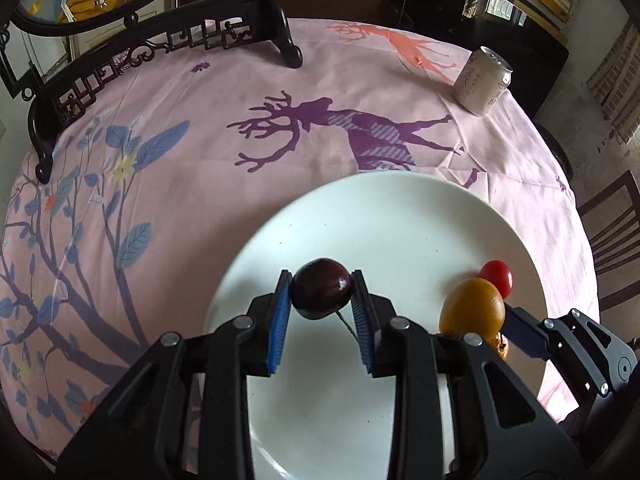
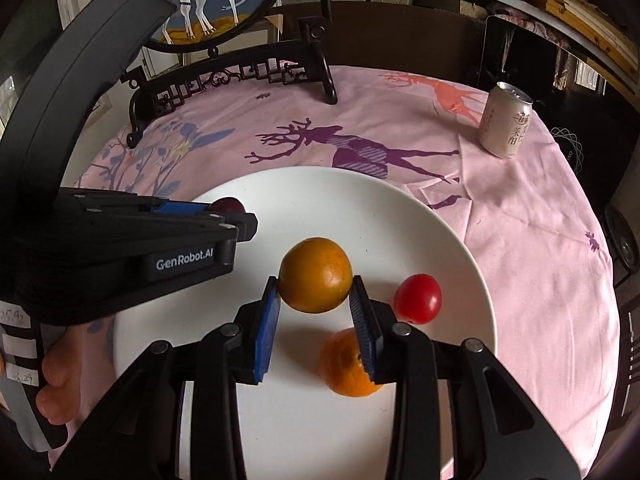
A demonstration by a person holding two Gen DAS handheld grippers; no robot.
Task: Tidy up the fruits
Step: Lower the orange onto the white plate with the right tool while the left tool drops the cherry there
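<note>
A white plate (image 1: 360, 208) lies on the pink tablecloth; it also shows in the right wrist view (image 2: 420, 216). My left gripper (image 1: 322, 292) is shut on a dark cherry (image 1: 320, 294) with a green stem, held over the plate's left part. My right gripper (image 2: 314, 292) is shut on a yellow-orange citrus fruit (image 2: 316, 274), held over the plate. On the plate lie a red cherry tomato (image 2: 418, 298) and an orange tangerine (image 2: 346, 364). The left gripper (image 2: 228, 216) with the cherry (image 2: 228, 205) shows to the left in the right wrist view.
A pale drink can (image 1: 482, 82) stands at the table's far right, also in the right wrist view (image 2: 506, 126). A black carved stand (image 1: 160, 52) with a round deer painting stands at the far left. A chair (image 1: 616, 232) is beside the table's right edge.
</note>
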